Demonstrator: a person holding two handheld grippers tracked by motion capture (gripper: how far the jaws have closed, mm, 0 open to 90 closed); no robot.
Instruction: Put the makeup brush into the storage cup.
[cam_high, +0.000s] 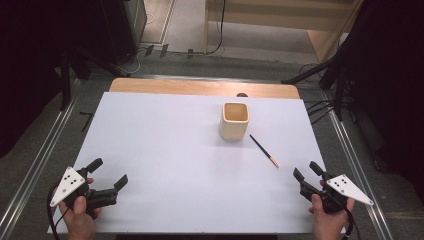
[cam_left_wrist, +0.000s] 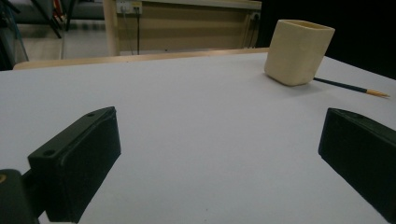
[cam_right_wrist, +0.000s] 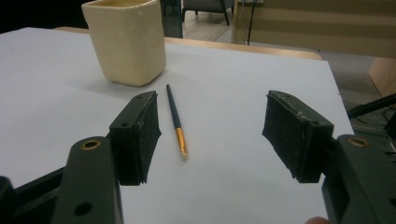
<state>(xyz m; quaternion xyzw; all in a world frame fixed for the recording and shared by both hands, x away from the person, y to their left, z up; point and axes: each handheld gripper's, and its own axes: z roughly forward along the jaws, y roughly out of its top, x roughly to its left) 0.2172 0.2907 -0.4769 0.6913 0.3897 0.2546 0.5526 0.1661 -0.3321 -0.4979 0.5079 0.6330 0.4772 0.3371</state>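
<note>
A cream cup (cam_high: 234, 121) and a dark pencil (cam_high: 264, 150) (orange-tipped) on a white table (cam_high: 165, 160).

High view: fixed above person's edge, faces forward and down, takes in whole table (cam_high: 165, 145) and floor beyond. Cup (cam_high: 234, 120) sits at 12 o'clock from table centre, pencil (cam_high: 264, 150) at 2 o'clock.

Left gripper view: low over table surface, near 7 o'clock corner, faces toward 1 o'clock; cup (cam_left_wrist: 299, 51) far off.

Right gripper view: low, near 5 o'clock corner, faces toward 11 o'clock; pencil (cam_right_wrist: 176, 119) close ahead.

All three views share cup, pencil, far table edge.
</note>
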